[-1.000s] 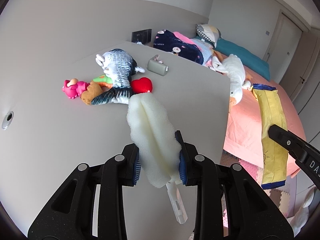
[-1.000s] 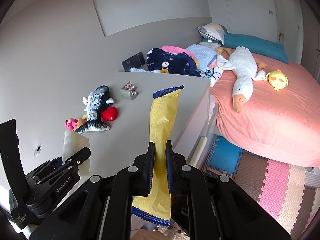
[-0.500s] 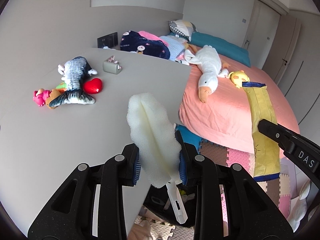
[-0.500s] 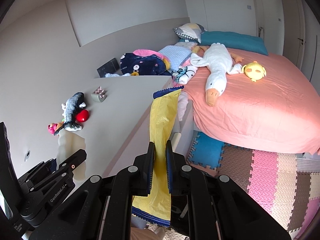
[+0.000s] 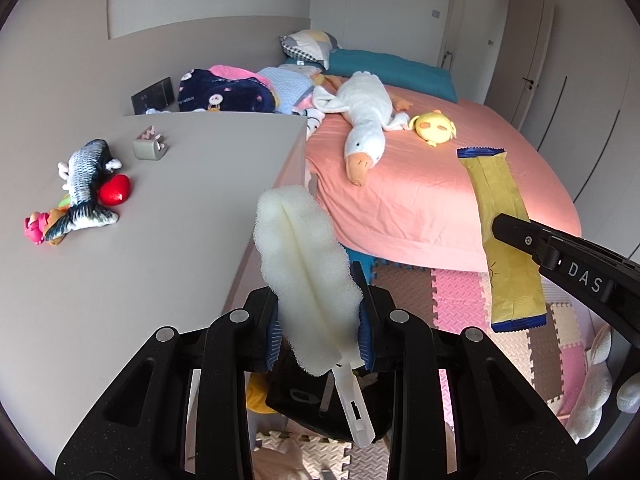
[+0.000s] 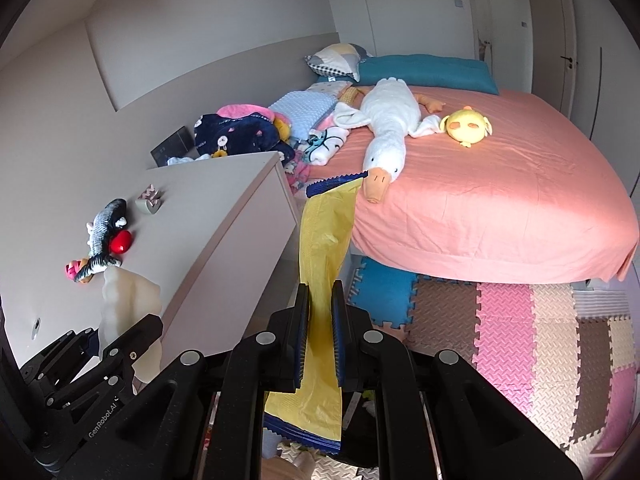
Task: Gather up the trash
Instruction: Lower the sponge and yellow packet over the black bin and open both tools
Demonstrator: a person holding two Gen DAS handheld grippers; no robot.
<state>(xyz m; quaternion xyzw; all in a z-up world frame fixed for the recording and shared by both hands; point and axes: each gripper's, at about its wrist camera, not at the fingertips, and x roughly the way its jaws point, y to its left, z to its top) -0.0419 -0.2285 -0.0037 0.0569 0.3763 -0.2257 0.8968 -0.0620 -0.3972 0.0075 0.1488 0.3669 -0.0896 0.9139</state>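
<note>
My left gripper (image 5: 319, 320) is shut on a white foam sponge brush (image 5: 304, 276), whose foam head stands up between the pads and whose plastic handle (image 5: 354, 408) hangs below. My right gripper (image 6: 319, 334) is shut on a long yellow wrapper with blue ends (image 6: 324, 256). In the left wrist view the same yellow wrapper (image 5: 502, 236) hangs at the right, pinched by the right gripper's black finger (image 5: 532, 240). In the right wrist view the foam brush (image 6: 128, 308) and the left gripper's body (image 6: 80, 384) show at the lower left. Both grippers are past the grey cabinet's edge, above the floor mats.
A grey cabinet top (image 5: 168, 220) at the left holds a plush fish (image 5: 82, 184), a red heart (image 5: 115, 189) and a small grey holder (image 5: 149, 148). A pink bed (image 6: 480, 200) with a white goose plush (image 6: 388, 132) lies ahead. Coloured foam mats (image 6: 520, 332) cover the floor. A dark bin (image 5: 308, 396) is below my left gripper.
Both grippers have swung to the right, away from the cabinet top and toward the bed and floor mats, each keeping its hold. The dark bin has come into view below.
</note>
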